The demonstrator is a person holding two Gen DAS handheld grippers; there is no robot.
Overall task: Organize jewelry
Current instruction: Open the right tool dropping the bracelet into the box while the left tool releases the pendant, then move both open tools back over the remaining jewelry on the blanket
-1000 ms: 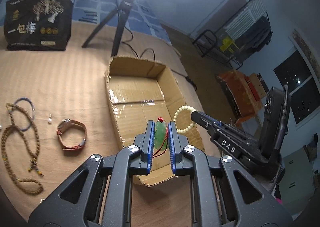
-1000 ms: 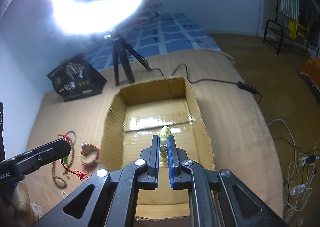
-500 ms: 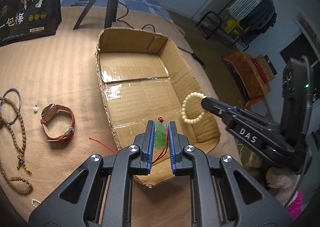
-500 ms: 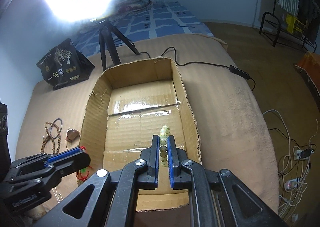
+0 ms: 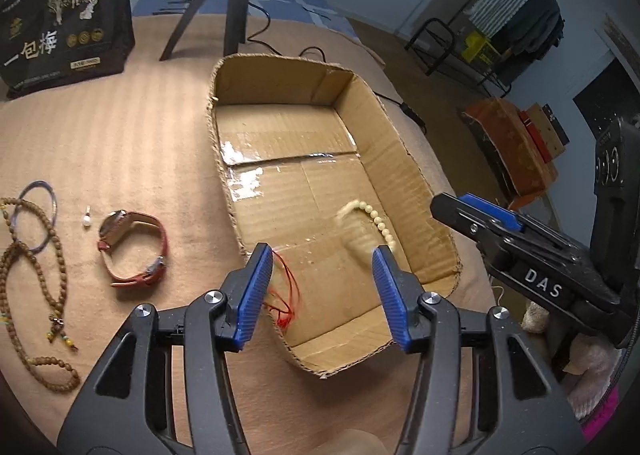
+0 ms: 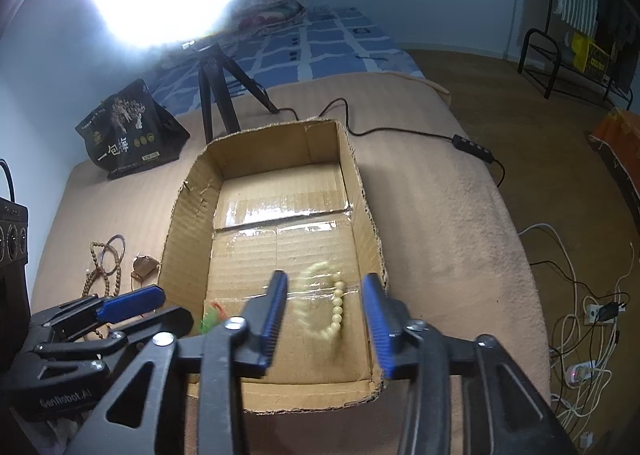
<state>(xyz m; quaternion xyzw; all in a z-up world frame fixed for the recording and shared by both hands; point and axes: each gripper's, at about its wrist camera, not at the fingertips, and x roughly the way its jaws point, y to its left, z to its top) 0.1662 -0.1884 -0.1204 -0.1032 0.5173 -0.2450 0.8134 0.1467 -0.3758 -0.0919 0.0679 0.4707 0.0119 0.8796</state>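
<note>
Both grippers, left (image 5: 322,287) and right (image 6: 324,315), gape wide, holding nothing. Cream bead bracelet (image 6: 324,305) blurs inside open cardboard box (image 5: 420,179), near end; likely just dropped.

My left tool (image 5: 322,261) gapes wide over the near end of the cardboard box (image 5: 416,191). Cream bead bracelet (image 5: 366,229) blurred inside the box; red cord (image 5: 286,295) draped over its near-left wall. Red-strapped watch (image 5: 132,249) left of the box.

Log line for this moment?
left gripper: open | right gripper: open | bead bracelet, pendant: in box
</note>
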